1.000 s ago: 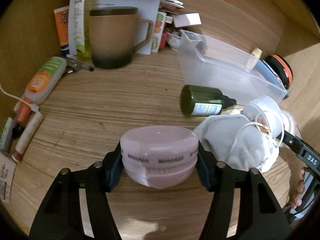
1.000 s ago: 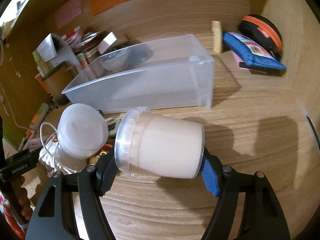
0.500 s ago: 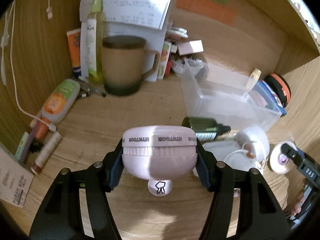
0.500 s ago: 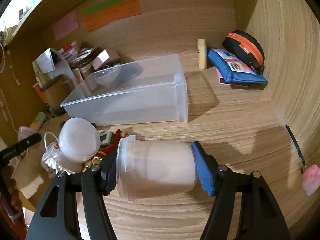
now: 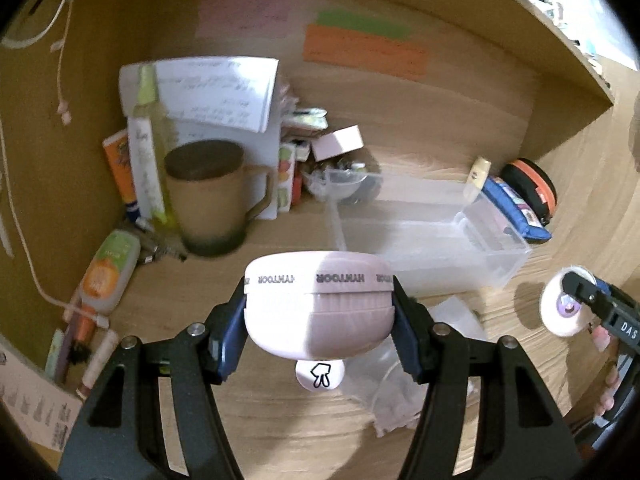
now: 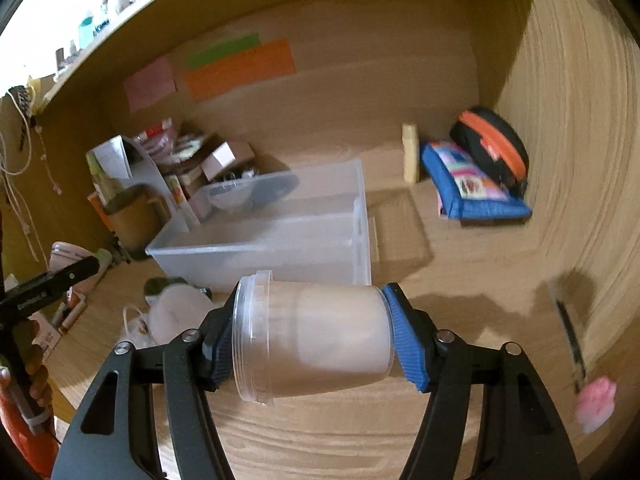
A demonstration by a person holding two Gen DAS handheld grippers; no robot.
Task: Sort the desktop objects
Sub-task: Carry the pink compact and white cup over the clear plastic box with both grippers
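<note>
1. The wooden desk [image 5: 280, 420] spreads under both your grippers, with a wooden back wall ahead carrying pink, green and orange sticky notes [image 6: 240, 66]; their writing is too blurred to read.
2. The clear plastic bin [image 6: 280, 236] lies just ahead of your right gripper, and ahead and to the right of your left one.
3. The brown mug [image 5: 210, 196] stands ahead-left of your left gripper, in front of a handwritten sheet you cannot read.
4. Your left gripper [image 5: 319, 320] is clamped on a pale pink round case [image 5: 318, 312], lifted off the desk; its rim band reads "HYKTOOR", mirrored in places. A small white tag with a black drawn mark hangs below it.
5. Your right gripper [image 6: 310, 340] is closed on a clear lidded tub [image 6: 316, 340] of pale contents, held sideways, lid to the left, above the desk.
6. A blue pouch [image 6: 472, 188] and a black-and-orange case [image 6: 492, 148] lie far ahead-right of the right gripper.
</note>
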